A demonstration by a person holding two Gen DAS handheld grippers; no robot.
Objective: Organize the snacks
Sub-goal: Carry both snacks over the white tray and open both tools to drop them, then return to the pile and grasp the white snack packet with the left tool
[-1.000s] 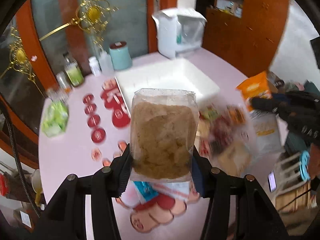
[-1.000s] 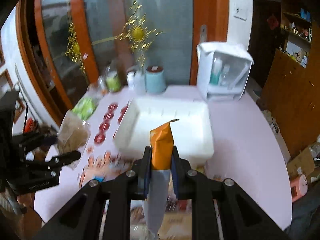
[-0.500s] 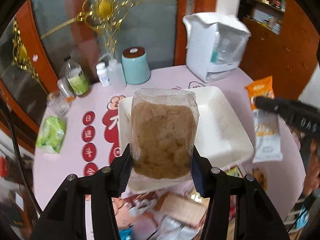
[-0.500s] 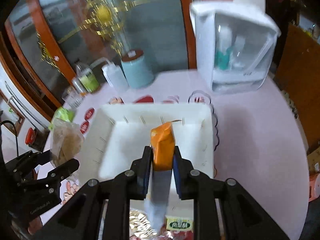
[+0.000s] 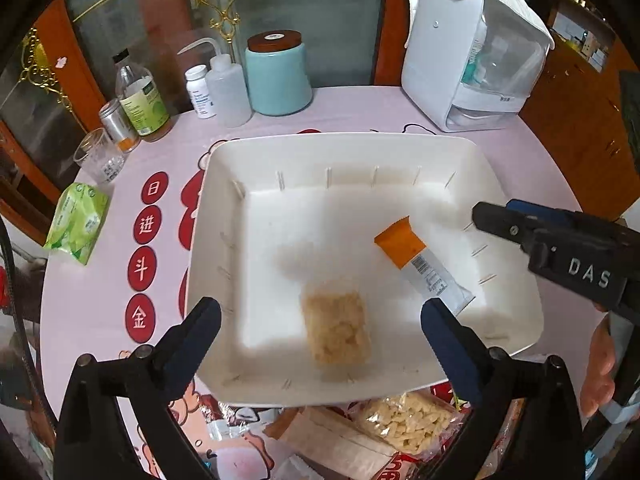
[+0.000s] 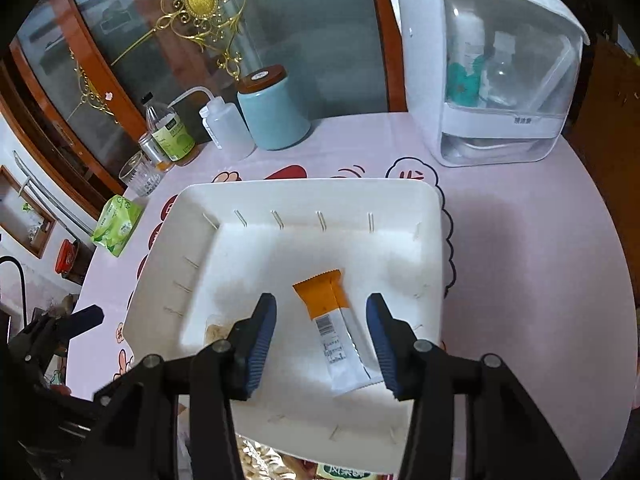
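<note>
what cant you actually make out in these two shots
- Clear snack bag: blurred in the left wrist view; in the right wrist view the right claw hides most of it.
- Orange and white bar: print too small to read.
- Snacks in front of the white tray: cut off by the bottom edge and the left claw.
- Bottles in the white case: hazy behind its cover.

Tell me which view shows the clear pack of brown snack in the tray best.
The left wrist view: the brown snack pack lies whole in the white tray. In the right wrist view only a corner shows behind the right tongs.
</note>
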